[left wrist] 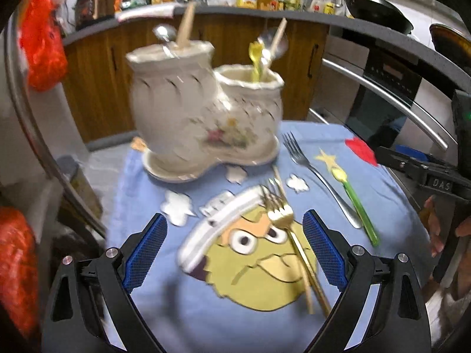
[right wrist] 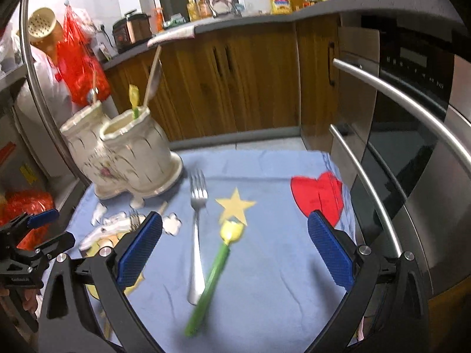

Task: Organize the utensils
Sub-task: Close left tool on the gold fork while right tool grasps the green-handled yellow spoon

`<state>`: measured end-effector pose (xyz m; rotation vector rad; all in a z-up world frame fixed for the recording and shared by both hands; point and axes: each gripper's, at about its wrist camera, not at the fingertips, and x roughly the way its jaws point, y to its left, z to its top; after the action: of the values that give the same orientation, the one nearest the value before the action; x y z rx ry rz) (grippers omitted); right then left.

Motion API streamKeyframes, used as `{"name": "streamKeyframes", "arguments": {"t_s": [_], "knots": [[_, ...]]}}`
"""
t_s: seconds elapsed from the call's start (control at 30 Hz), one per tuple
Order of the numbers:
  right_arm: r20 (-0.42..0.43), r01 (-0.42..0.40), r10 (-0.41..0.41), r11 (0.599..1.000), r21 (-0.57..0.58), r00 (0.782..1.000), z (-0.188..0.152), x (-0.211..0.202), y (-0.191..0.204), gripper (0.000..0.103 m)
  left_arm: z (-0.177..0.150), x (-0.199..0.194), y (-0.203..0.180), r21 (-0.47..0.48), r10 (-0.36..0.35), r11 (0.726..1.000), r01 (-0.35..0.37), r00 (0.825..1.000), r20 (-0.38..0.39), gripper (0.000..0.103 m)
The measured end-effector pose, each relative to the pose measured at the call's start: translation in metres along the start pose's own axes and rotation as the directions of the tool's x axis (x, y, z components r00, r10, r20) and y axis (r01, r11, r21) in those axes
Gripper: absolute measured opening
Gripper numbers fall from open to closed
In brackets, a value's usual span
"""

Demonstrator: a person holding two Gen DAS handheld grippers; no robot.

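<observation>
Fingers: our left gripper (left wrist: 234, 253) and right gripper (right wrist: 235, 253) both spread wide, holding nothing.

Gold fork (left wrist: 290, 235): between our left fingers, flat on the tabletop cloth (left wrist: 141, 176); we judge it light, stiff, slippery; grip mid-handle.

Steel fork (right wrist: 195, 235), green-stemmed spoon (right wrist: 215, 267): between our right fingers.

Ceramic holder (left wrist: 206, 111): far-left corner; fragile.

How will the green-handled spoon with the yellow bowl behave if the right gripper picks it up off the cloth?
The green-handled spoon looks like thin plastic, so probably light and a bit flexible. It lies flat on the blue cloth, so the right gripper, jaws open, may snag fabric. Its handle touches the silver fork, which may shift.
</observation>
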<state>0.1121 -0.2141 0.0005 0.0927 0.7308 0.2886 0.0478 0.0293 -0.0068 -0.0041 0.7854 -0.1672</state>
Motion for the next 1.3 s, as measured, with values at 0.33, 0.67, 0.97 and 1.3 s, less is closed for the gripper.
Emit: {"name": "streamKeyframes", "arguments": {"t_s": [0.33, 0.67, 0.97, 1.3], "knots": [[-0.135, -0.034, 0.032, 0.999, -0.007, 0.99, -0.015, 0.033, 0.001, 0.077, -0.011, 0.034, -0.021, 0.016, -0.069, 0.997, 0.07, 0.996, -0.065, 0.088], [-0.207, -0.04, 0.024, 0.996, -0.073, 0.978, -0.022, 0.049, 0.02, 0.025, -0.016, 0.05, -0.031, 0.013, -0.158, 0.987, 0.161, 0.978, -0.134, 0.04], [-0.226, -0.049, 0.037, 0.998, -0.048, 0.973, -0.022, 0.053, 0.02, 0.018, -0.016, 0.051, -0.032, 0.005, -0.184, 0.982, 0.186, 0.974, -0.133, 0.013], [-0.234, -0.033, 0.019, 0.998, -0.053, 0.972, -0.02, 0.06, 0.019, 0.018, -0.012, 0.055, -0.03, -0.025, -0.206, 0.979, 0.205, 0.967, -0.15, 0.013]]}}
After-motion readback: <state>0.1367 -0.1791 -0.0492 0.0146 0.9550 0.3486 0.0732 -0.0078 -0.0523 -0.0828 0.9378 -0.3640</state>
